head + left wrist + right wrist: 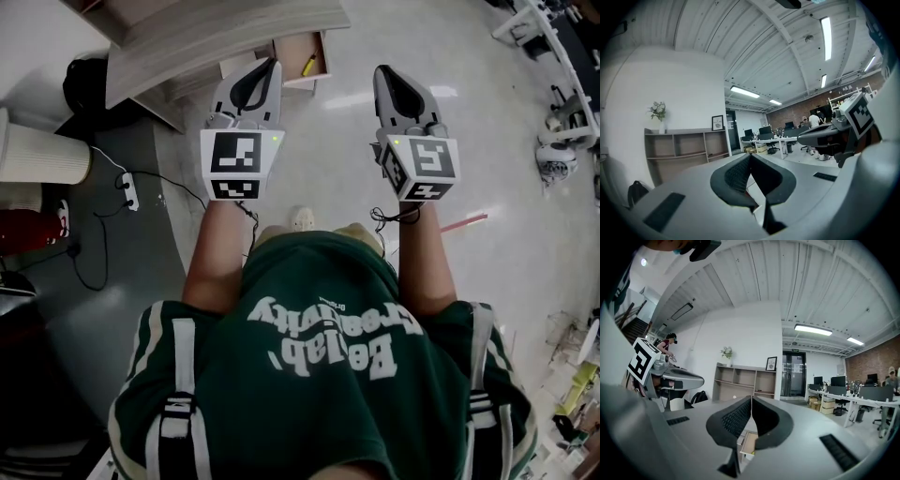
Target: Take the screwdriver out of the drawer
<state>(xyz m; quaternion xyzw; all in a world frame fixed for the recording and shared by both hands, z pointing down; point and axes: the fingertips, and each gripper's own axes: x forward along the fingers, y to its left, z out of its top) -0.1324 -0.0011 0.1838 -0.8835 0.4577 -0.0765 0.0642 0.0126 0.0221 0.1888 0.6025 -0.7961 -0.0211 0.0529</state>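
Lying in the open drawer (302, 84) ahead of and between both gripper tips, well apart from them, the screwdriver (308, 65) looks small, light and rigid. Its yellow handle is probably the place to pinch, crosswise. The left gripper (274, 63) and right gripper (380, 71) are both pressed together, empty.

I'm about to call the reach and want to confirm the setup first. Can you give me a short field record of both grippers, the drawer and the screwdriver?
left gripper: jaws together, nothing between them
right gripper: jaws together, nothing between them
drawer: pulled open, ahead of both gripper tips
screwdriver: yellow, lying inside the drawer near its right side, untouched
contact: neither gripper touches the drawer or the screwdriver
task state: screwdriver not yet taken out
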